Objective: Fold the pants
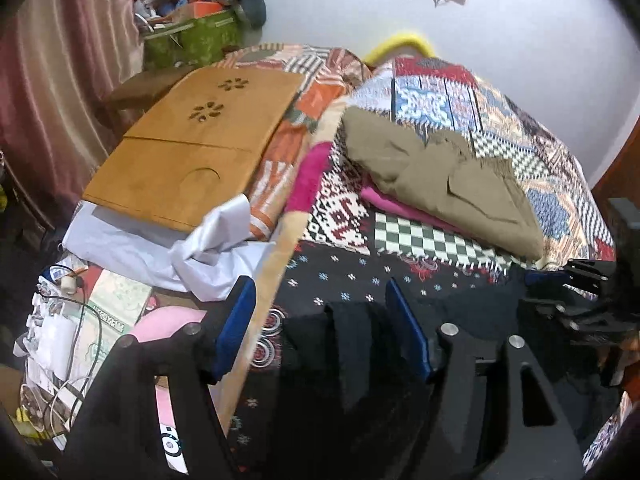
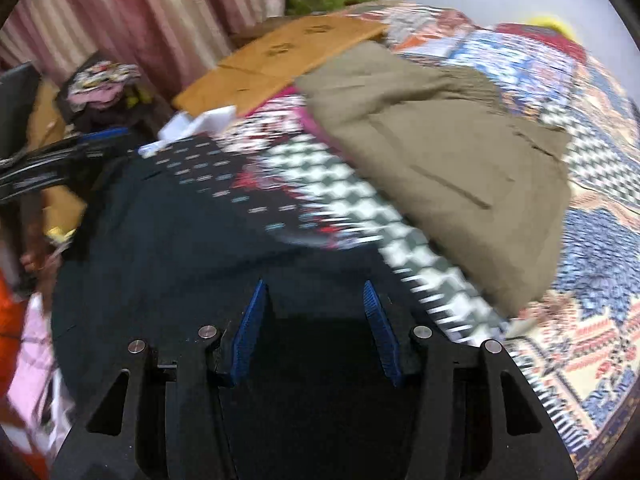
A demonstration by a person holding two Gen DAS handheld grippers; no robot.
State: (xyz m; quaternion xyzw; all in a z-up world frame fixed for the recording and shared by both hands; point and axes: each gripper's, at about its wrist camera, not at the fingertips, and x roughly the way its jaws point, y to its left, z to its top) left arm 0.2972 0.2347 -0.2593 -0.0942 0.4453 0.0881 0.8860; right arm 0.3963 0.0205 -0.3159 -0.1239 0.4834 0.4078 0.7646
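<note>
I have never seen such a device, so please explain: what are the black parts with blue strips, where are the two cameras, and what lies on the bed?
No robot works here: a person holds one hand tool with two fingers in each hand. Each picture comes from a camera on one tool, looking along its fingers.

The left gripper stands open over dark pants on the patterned bedspread. The right gripper has dark cloth between its fingers; blur hides whether it pinches.

Further back lie folded khaki pants, and to the left a wooden board.
</note>
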